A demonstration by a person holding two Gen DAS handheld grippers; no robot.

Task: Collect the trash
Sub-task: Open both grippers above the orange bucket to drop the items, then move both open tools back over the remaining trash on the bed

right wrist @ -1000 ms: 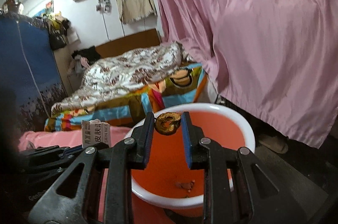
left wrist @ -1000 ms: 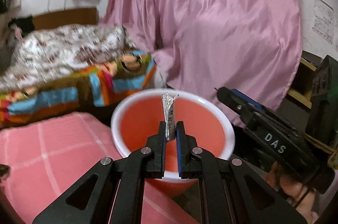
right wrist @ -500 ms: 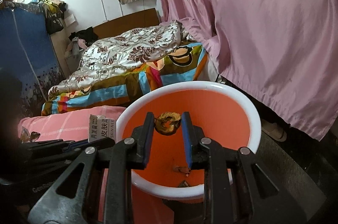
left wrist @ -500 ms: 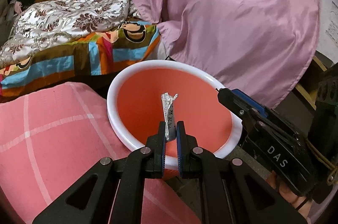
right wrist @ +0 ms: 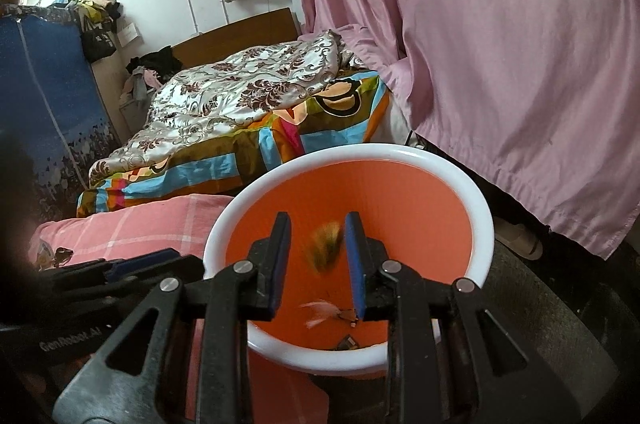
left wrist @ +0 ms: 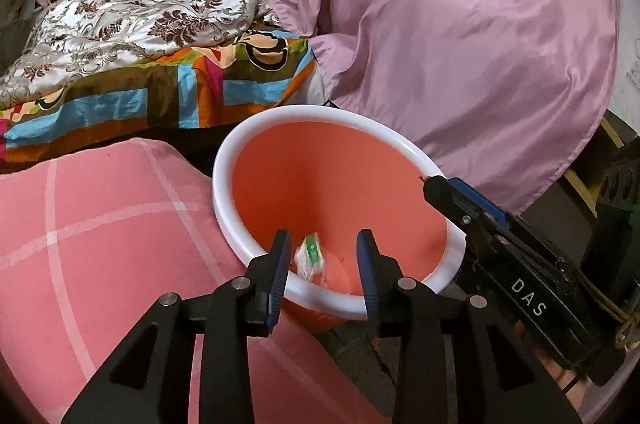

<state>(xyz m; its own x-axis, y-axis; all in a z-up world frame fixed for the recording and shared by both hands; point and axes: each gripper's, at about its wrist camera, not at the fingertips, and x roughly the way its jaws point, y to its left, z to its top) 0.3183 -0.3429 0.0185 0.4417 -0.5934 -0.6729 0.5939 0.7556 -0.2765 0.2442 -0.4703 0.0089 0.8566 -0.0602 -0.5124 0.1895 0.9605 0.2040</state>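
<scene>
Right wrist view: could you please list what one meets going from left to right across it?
Blue wardrobe → patterned quilt → orange bucket → pink curtain.

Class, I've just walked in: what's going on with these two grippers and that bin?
A person is collecting trash. Both grippers are over the orange bin, jaws open. Between the left gripper's jaws a blurred wrapper is in the bin; a blurred brown scrap appears between the right gripper's jaws. Other scraps lie at the bottom.
</scene>
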